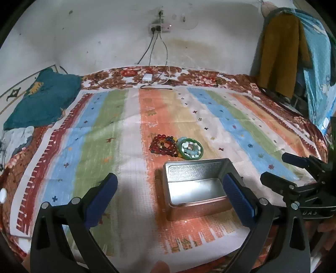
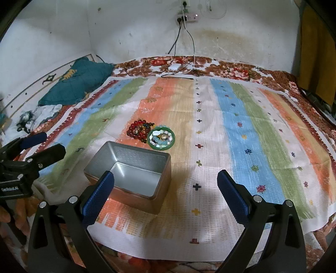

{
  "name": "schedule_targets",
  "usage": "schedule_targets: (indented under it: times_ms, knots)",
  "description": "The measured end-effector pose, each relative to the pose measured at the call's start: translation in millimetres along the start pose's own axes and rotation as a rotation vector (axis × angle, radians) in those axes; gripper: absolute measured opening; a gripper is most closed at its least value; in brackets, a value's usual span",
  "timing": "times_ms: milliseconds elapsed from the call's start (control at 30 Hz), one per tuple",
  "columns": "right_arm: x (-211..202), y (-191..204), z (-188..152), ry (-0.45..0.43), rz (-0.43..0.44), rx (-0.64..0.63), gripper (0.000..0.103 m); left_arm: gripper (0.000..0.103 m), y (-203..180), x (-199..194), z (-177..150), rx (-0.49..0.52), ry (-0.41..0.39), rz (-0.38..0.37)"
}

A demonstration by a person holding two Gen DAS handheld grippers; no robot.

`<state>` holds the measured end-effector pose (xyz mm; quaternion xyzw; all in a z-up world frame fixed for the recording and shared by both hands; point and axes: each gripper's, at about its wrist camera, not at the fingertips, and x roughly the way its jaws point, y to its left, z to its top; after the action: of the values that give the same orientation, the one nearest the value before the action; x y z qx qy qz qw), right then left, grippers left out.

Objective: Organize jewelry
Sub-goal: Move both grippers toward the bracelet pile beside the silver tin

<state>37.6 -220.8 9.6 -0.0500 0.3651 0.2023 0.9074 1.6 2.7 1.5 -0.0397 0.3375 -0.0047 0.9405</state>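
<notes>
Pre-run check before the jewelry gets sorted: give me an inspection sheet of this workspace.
Surface: striped cloth spread over a floral bedcover.
Job's things: open metal tin, empty; red bead bracelets and green bangle ringing pale stones, lying side by side beyond the tin.
Clutter: teal pillow, crumpled clothes at the far left.
Grippers: left tongs and right tongs open, holding nothing.
Cables: wires from wall sockets down to a white adapter on the bed.
Surroundings: stained white wall; hanging mustard and blue fabrics.
</notes>
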Motion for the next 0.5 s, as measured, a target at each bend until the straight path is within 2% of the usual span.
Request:
schedule_targets:
  times_ms: [500]
  knots:
    - [3.3,-4.1,1.0,0.011,-0.023,0.021,0.099,0.098,2.8,3.3,-2.3,0.005,0.033,0.022]
